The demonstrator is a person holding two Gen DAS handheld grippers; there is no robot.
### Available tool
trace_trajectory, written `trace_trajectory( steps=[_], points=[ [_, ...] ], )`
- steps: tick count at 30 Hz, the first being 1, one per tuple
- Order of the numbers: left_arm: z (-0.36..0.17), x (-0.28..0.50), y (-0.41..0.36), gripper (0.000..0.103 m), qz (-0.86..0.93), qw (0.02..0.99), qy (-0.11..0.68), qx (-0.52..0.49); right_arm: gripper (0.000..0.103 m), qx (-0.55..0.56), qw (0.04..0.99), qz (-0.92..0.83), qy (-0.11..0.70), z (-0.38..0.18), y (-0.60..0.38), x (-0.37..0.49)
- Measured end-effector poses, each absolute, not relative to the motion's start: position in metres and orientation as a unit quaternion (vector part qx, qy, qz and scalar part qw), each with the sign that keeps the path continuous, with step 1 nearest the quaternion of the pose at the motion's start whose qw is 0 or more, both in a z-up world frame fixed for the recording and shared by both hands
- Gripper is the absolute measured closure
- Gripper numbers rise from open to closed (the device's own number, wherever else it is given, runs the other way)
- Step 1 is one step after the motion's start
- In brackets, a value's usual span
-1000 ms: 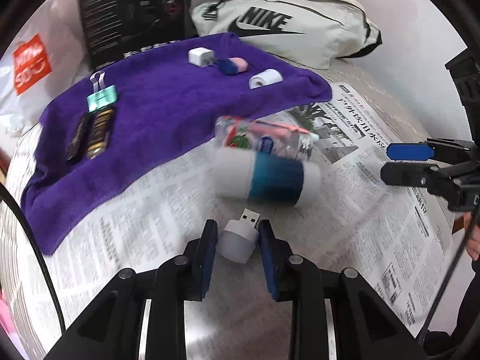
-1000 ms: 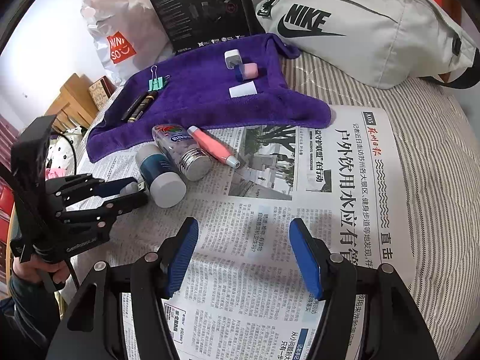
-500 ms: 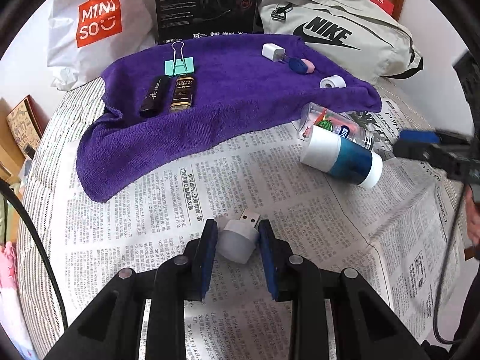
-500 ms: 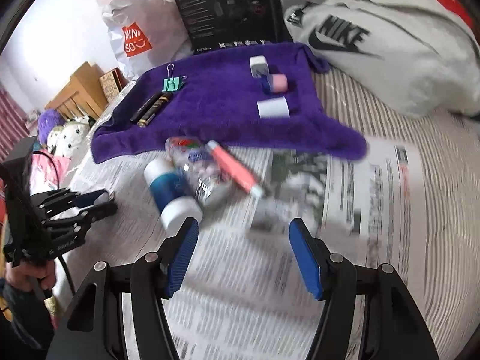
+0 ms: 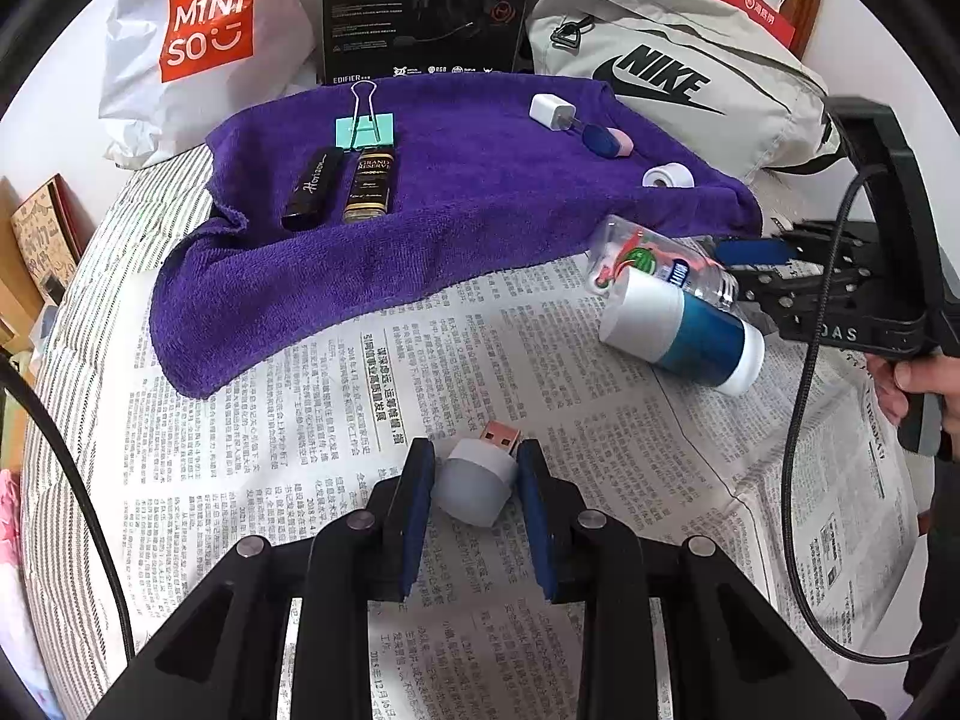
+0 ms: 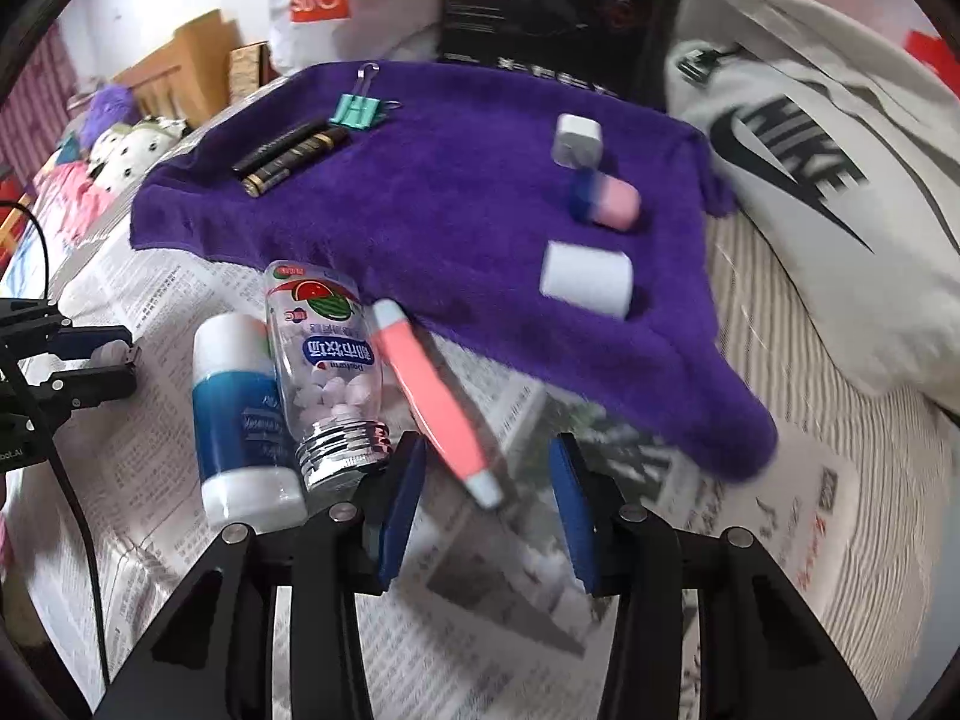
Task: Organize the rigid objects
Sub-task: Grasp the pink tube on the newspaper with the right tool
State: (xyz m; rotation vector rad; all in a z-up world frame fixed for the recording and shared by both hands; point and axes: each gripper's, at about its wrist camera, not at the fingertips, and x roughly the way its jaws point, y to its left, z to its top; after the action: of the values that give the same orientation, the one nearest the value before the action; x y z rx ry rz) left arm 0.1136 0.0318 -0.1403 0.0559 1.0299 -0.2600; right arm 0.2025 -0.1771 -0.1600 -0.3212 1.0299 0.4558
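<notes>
My left gripper [image 5: 474, 465] is shut on a small white USB light [image 5: 480, 480], held just above the newspaper [image 5: 300, 450]. My right gripper [image 6: 486, 462] is open; the white tip of a pink pen [image 6: 429, 390] lies between its fingers. A clear candy bottle [image 6: 327, 354] and a blue-and-white bottle [image 6: 240, 414] lie just left of the pen. On the purple towel [image 5: 468, 198] lie a black bar, a gold-labelled bar [image 5: 369, 183], a teal binder clip [image 5: 363, 126], a white charger [image 5: 549, 111], a blue-pink eraser [image 5: 609, 141] and a white roll [image 5: 669, 176].
A Nike bag [image 5: 678, 78], a black box [image 5: 420, 6] and a Miniso bag [image 5: 198, 30] stand behind the towel. Striped bedding [image 6: 840, 450] lies under the newspaper. Wooden furniture and soft toys [image 6: 120, 144] sit at the far left.
My right gripper has moved forward to the pink pen, whose tip now lies between the open fingers. My left gripper still holds the USB light and has shifted slightly.
</notes>
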Motion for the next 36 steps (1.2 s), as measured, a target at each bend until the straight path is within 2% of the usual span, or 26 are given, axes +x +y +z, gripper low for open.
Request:
trace_trajectory(
  steps=[3, 7, 13, 20, 22, 29, 34, 36],
  points=[
    [-0.14, 0.114, 0.031, 0.076, -0.124, 0.862, 0.491, 0.028, 0.074, -0.16, 0.83, 0.239, 0.477, -0.16, -0.169, 0.205],
    [-0.14, 0.115, 0.033, 0.076, -0.128, 0.861, 0.491, 0.02, 0.078, -0.173, 0.829, 0.25, 0.47, -0.16, -0.163, 0.2],
    [-0.14, 0.114, 0.035, 0.076, -0.129, 0.862, 0.489, 0.017, 0.086, -0.139, 0.823, 0.23, 0.5, -0.158, -0.189, 0.177],
    [-0.14, 0.114, 0.036, 0.076, -0.13, 0.863, 0.488, 0.012, 0.086, -0.122, 0.817, 0.224, 0.517, -0.156, -0.208, 0.145],
    [-0.139, 0.114, 0.037, 0.076, -0.132, 0.863, 0.488, 0.009, 0.081, -0.133, 0.821, 0.208, 0.515, -0.155, -0.206, 0.149],
    [-0.139, 0.114, 0.036, 0.076, -0.13, 0.862, 0.489, 0.011, 0.079, -0.112, 0.822, 0.227, 0.51, -0.152, -0.193, 0.177],
    [-0.14, 0.114, 0.036, 0.076, -0.129, 0.862, 0.49, 0.012, 0.081, -0.142, 0.823, 0.219, 0.504, -0.158, -0.177, 0.189],
    [-0.14, 0.114, 0.036, 0.076, -0.129, 0.862, 0.49, 0.013, 0.086, -0.151, 0.82, 0.219, 0.506, -0.158, -0.175, 0.188]
  ],
)
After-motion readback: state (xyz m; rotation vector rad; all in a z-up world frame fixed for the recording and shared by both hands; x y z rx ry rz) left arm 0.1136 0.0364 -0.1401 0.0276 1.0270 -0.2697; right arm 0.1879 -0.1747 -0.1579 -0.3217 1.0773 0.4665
